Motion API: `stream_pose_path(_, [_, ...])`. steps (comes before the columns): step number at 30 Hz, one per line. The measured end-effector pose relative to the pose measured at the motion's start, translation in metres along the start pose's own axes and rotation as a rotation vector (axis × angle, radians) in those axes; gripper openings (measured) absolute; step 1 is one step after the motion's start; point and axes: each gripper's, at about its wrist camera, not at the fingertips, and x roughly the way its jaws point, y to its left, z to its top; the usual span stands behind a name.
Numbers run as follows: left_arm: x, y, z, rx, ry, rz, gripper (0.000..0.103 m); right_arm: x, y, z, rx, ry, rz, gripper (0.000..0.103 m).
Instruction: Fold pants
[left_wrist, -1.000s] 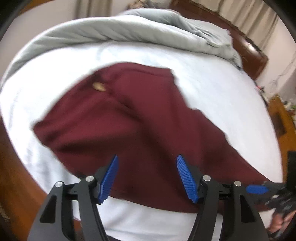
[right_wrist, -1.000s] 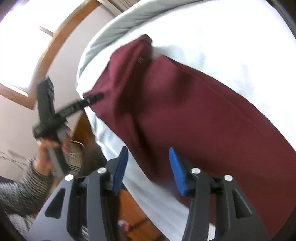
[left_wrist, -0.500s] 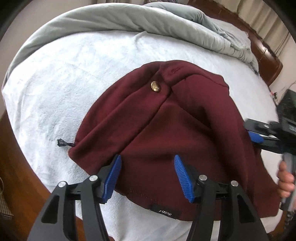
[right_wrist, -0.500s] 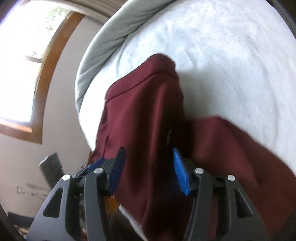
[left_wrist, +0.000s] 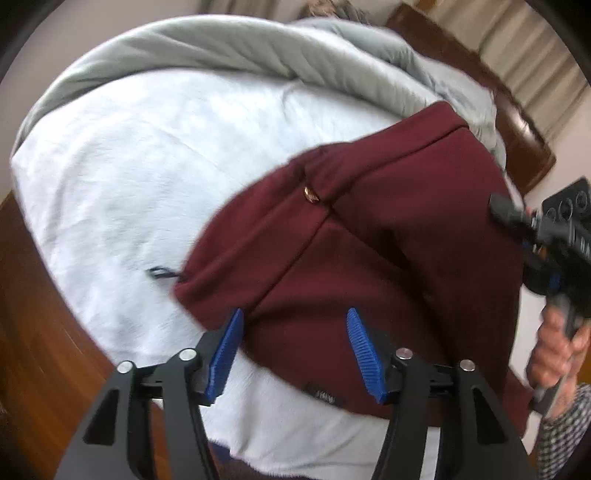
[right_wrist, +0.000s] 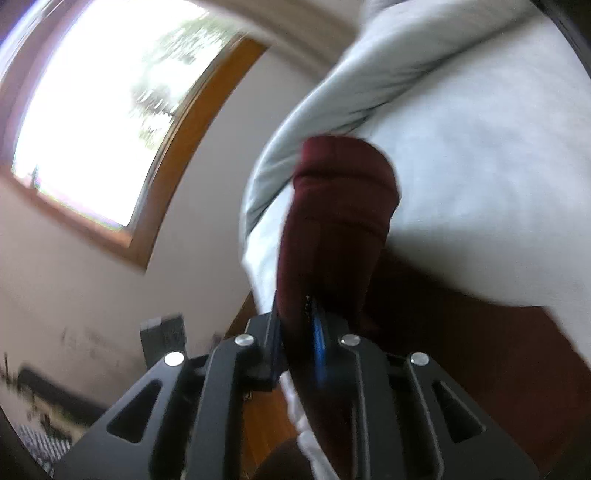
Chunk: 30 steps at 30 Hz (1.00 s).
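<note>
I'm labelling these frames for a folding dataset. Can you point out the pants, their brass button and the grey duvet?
pants (left_wrist: 388, 266), left wrist view, on the maroon front panel.
brass button (left_wrist: 311, 192), left wrist view, on its shiny face.
grey duvet (left_wrist: 229, 48), left wrist view, on the bunched roll.

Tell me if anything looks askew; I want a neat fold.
The pants lie bunched in a rumpled heap on the bed, not flat. A dark cord pokes out at their left edge.

We see maroon pants (left_wrist: 388, 236) with a brass-coloured button (left_wrist: 311, 192) ahead of our blue-padded black left gripper (left_wrist: 295, 354), on a white sheet (left_wrist: 129, 177); beyond, a grey duvet (left_wrist: 229, 48).
</note>
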Motion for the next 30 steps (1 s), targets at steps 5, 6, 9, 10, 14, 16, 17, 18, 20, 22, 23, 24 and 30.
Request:
stream_pose_path(5, [-0.016,0.02,-0.005,-0.116,-0.02,-0.167,0.07,0.071,0.018,-0.034,-0.062,0.219,-0.043,0.019])
stream_pose_path(6, [-0.016,0.02,-0.005,-0.117,-0.029,-0.185,0.07,0.084,0.014,-0.042,-0.056,0.26,-0.077,0.02])
stream_pose_path(9, [-0.007,0.026,-0.005,-0.165,-0.01,-0.275,0.07,0.101,0.01,-0.059,-0.065,0.324,-0.149,0.023])
stream_pose_path(10, [-0.002,0.028,-0.005,-0.183,0.008,-0.283,0.07,0.099,0.011,-0.062,-0.068,0.321,-0.147,0.028])
stream_pose_path(14, [0.015,0.034,-0.005,-0.245,0.045,-0.279,0.073,0.07,0.018,-0.059,0.003,0.261,-0.042,0.079])
stream_pose_path(16, [0.019,0.036,-0.004,-0.263,0.04,-0.276,0.074,0.047,0.024,-0.059,-0.025,0.221,-0.035,0.074])
stream_pose_path(17, [0.023,0.036,0.0,-0.279,0.044,-0.273,0.073,0.039,0.023,-0.059,-0.023,0.205,-0.041,0.072])
stream_pose_path(18, [0.025,0.037,0.002,-0.289,0.044,-0.28,0.073,0.028,0.023,-0.06,-0.015,0.186,-0.043,0.071])
stream_pose_path(20, [0.03,0.037,0.007,-0.304,0.043,-0.267,0.052,0.005,0.019,-0.065,0.001,0.152,-0.057,0.071])
stream_pose_path(22, [0.034,0.036,0.011,-0.301,0.045,-0.235,0.032,-0.016,0.013,-0.075,0.008,0.127,-0.078,0.071])
stream_pose_path(23, [0.032,0.036,0.011,-0.31,0.033,-0.229,0.026,-0.028,0.008,-0.082,0.008,0.124,-0.109,0.071])
stream_pose_path(24, [0.026,0.035,0.01,-0.315,0.011,-0.233,0.024,-0.033,0.011,-0.092,0.008,0.124,-0.128,0.071])
stream_pose_path(30, [0.028,0.038,-0.005,-0.278,0.008,-0.098,0.021,-0.062,-0.008,-0.115,0.031,0.094,-0.18,0.071])
